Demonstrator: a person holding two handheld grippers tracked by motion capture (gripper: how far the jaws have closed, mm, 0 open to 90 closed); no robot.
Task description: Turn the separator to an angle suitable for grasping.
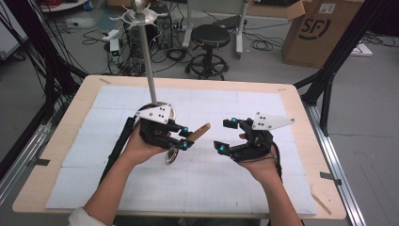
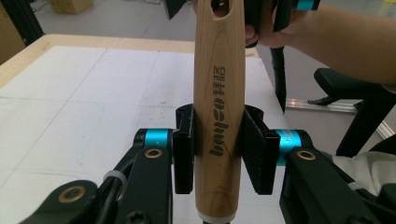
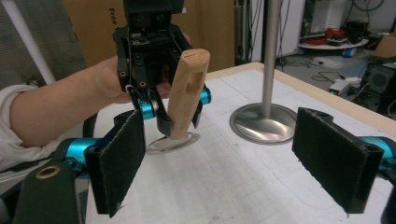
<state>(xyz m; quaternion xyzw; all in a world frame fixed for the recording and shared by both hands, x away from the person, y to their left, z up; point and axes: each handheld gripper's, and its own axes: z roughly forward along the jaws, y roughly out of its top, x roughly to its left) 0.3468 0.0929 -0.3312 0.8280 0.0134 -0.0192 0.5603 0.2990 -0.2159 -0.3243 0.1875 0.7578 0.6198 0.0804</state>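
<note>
A utensil with a light wooden handle (image 1: 199, 131) and a round metal head (image 1: 171, 156) is tilted over the white mat. My left gripper (image 1: 185, 137) is shut on the handle (image 2: 219, 116), its pads pressing both sides near the lower end. The handle's free end has a slot and points at my right gripper (image 1: 223, 135). In the right gripper view my right gripper (image 3: 229, 161) stands open with nothing between its pads. It faces the handle (image 3: 187, 93) and the left gripper (image 3: 180, 119) from a short way off. The metal head (image 3: 173, 141) is close over the mat.
A steel stand with a round base (image 3: 264, 123) and a tall pole (image 1: 148, 61) rises just behind the left hand. A thin wooden stick (image 1: 321, 202) lies at the table's front right edge. Beyond the table are a black stool (image 1: 210, 37) and a cardboard box (image 1: 320, 28).
</note>
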